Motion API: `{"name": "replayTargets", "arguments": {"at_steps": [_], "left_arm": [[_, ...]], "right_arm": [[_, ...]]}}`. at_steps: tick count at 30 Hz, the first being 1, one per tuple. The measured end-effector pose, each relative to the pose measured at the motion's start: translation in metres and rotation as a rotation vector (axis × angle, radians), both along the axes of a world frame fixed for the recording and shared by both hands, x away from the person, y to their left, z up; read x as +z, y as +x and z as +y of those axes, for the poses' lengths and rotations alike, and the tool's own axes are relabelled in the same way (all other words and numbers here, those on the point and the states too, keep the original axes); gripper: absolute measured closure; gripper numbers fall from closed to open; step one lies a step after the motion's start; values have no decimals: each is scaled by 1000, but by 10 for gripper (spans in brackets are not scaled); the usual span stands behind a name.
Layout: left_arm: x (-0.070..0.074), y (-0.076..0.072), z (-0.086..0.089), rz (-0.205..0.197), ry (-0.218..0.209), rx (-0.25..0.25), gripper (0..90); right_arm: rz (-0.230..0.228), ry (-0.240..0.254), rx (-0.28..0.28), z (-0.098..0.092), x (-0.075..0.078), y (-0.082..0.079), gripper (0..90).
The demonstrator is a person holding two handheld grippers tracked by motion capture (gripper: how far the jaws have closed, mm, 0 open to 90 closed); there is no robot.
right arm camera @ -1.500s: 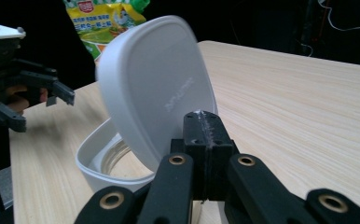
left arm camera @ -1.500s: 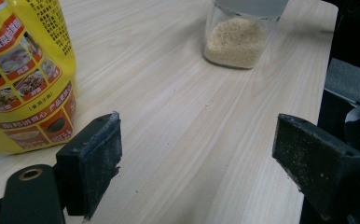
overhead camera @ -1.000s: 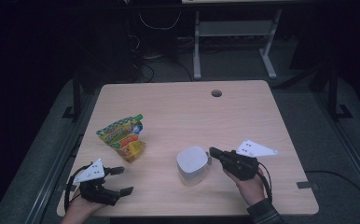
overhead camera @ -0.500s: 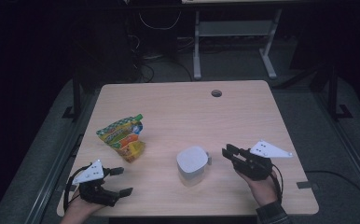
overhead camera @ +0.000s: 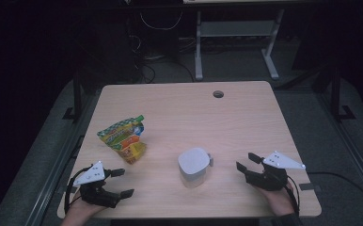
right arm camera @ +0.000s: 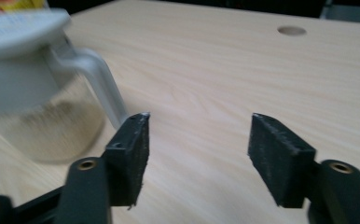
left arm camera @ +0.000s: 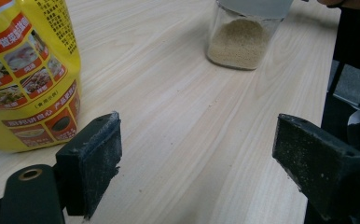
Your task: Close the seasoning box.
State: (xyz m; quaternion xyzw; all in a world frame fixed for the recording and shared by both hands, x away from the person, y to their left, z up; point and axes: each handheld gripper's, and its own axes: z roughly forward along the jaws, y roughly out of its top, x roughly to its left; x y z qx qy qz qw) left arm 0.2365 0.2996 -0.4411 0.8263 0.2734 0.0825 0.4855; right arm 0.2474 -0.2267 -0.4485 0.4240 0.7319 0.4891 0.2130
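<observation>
The jar point(overhead camera: 195, 165) stands upright near the middle of the desk point(overhead camera: 245, 117), towards the person's edge, a pale lid on top and a handle sticking out on the side facing the right hand-held gripper point(overhead camera: 246, 164). Through the clear wall, the left gripper view shows the jar point(left arm camera: 243, 35) partly filled with pale, sandy granules.

The right hand-held gripper sits just right of the jar, apart from it, pointing roughly towards it. Its jaws have just been opening and now stand wide with nothing between them; in the right gripper view the jar's handle point(right arm camera: 99, 79) lies just beyond the left jaw. This is the nearer hand, so a grasp of the handle would likely fall to it: a short reach leftward along the desk.

The left hand-held gripper point(overhead camera: 121, 182) rests well left of the jar, near the desk's front corner, jaws wide apart and empty. The yellow pouch point(overhead camera: 123, 139) lies left of the jar, between it and the desk's left edge, its long axis slanting away from the person.
</observation>
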Motion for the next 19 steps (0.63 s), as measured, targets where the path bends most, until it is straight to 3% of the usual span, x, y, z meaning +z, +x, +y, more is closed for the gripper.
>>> {"name": "replayTargets", "arguments": {"at_steps": [9,19], "left_arm": [[-3,2,1,6,14,27,154],[-4,3,1,11,28,33,155]], "right_arm": [[7,-39,-53,-15,-10,-12,188],[-2,-67,-61,-12,-14,-8,140]]}}
